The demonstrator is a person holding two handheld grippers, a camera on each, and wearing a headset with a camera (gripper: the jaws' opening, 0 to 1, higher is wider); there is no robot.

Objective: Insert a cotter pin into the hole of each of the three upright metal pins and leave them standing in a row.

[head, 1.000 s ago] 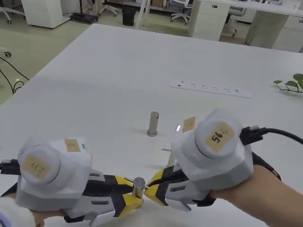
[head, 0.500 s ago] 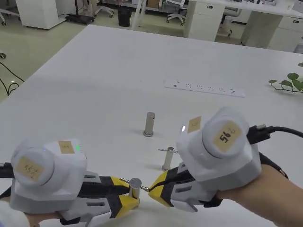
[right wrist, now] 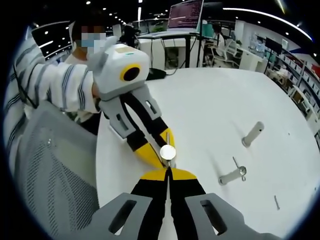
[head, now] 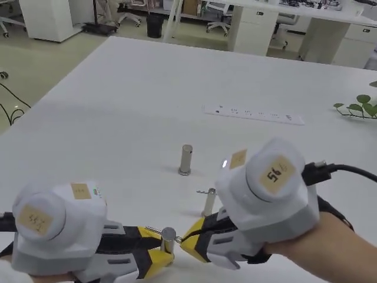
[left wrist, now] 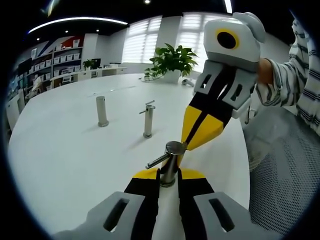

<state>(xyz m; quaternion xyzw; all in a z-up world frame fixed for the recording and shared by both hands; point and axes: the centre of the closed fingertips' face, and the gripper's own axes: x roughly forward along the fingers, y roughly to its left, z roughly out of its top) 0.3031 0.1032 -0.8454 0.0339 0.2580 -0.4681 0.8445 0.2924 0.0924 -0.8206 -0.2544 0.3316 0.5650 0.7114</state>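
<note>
Three metal pins stand on the white table. The far pin (head: 186,159) (left wrist: 102,111) (right wrist: 253,134) is bare. A cotter pin crosses the middle pin (head: 208,202) (left wrist: 148,120) (right wrist: 231,176). My left gripper (head: 165,252) (left wrist: 169,176) is shut on the near pin (head: 168,237) (left wrist: 170,166) (right wrist: 167,152) at its base. A cotter pin (head: 151,230) (left wrist: 156,160) passes through that pin's hole and sticks out the far side. My right gripper (head: 185,238) (right wrist: 169,173) is shut on its other end, tips against the pin's top.
A white power strip (head: 253,113) lies across the table further back, with a potted plant (head: 359,106) (left wrist: 172,60) at the right edge. One loose cotter pin (right wrist: 276,202) lies beyond the middle pin. The table's near edge is just under the grippers.
The head camera has tilted, so the picture shifts. Both grippers stay together at the near pin, the cotter pin still through it; no clear move of the pins.
</note>
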